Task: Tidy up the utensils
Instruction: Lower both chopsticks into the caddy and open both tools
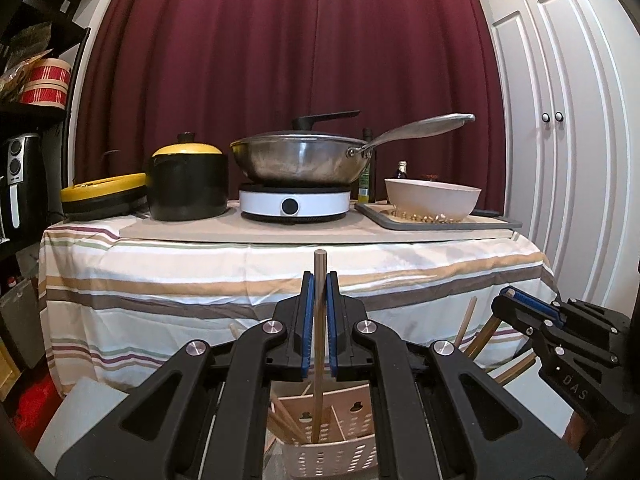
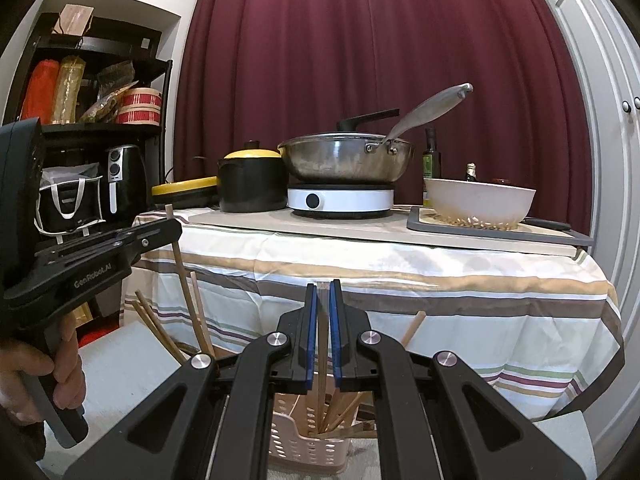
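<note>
Black linkage arms fill the bottom of both wrist views, ending in blue pads pinched almost together. The left gripper (image 1: 321, 280) holds a chopstick (image 1: 320, 300) upright between its pads: the round top pokes above the fingertips, and the lower end reaches down into the basket (image 1: 332, 456), a pale perforated holder with wooden dividers that sits below and just ahead. More chopsticks (image 1: 286, 424) lean in its left compartment.

The right gripper (image 2: 323, 292) is clamped the same way on a second, paler stick (image 2: 321, 380), which runs down between the pads toward the same basket (image 2: 304, 440), where a bundle of sticks (image 2: 344, 408) leans at angles. Whether its tip has reached the bottom is hidden.

From the right camera the other gripper shows at the left edge, a hand (image 2: 36, 372) wrapped round its grip. From the left camera the right gripper's black body shows at the right edge.

Beyond stands a table (image 1: 200, 280) under a striped cloth, carrying a yellow-lidded pot (image 1: 186, 184), a wok (image 1: 300, 160) on a white burner (image 1: 294, 202), and a white bowl (image 1: 432, 200) on a grey tray (image 1: 500, 224), with a maroon curtain (image 1: 280, 40) behind.
</note>
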Demonstrator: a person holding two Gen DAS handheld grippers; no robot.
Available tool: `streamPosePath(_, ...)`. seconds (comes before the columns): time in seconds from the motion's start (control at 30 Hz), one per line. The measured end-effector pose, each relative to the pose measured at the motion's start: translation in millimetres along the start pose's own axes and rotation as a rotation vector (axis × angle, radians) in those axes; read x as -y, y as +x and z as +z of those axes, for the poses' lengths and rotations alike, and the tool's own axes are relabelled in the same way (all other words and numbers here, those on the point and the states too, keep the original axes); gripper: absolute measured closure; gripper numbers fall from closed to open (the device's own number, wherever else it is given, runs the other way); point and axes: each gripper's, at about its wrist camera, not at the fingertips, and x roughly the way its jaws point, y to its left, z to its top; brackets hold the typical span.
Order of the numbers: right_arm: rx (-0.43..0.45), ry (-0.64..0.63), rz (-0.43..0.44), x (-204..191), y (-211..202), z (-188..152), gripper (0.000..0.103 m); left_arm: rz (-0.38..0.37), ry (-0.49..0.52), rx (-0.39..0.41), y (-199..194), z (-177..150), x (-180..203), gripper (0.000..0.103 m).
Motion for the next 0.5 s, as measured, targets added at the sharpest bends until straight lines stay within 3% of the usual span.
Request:
streamPosePath(0.4, -0.028, -0.002, 0.000, -2.8, 9.6, -5.6, 0.095, 0.005, 0.001, -0.024, 5.7, -8.1, -3.5, 0.095)
streamPosePath(0.47, -0.029, 0.001, -0.002, -2.4, 9.6, -5.1, 0.090, 0.001, 0.001, -0.032, 7.3, -8.2, -3.2, 0.094)
streamPosePath(0.5, -0.027, 0.003, -0.003, -2.3, 8.8, -5.3, 0.087, 0.000, -0.001, -0.035, 8.0, -8.4, -3.3, 0.087)
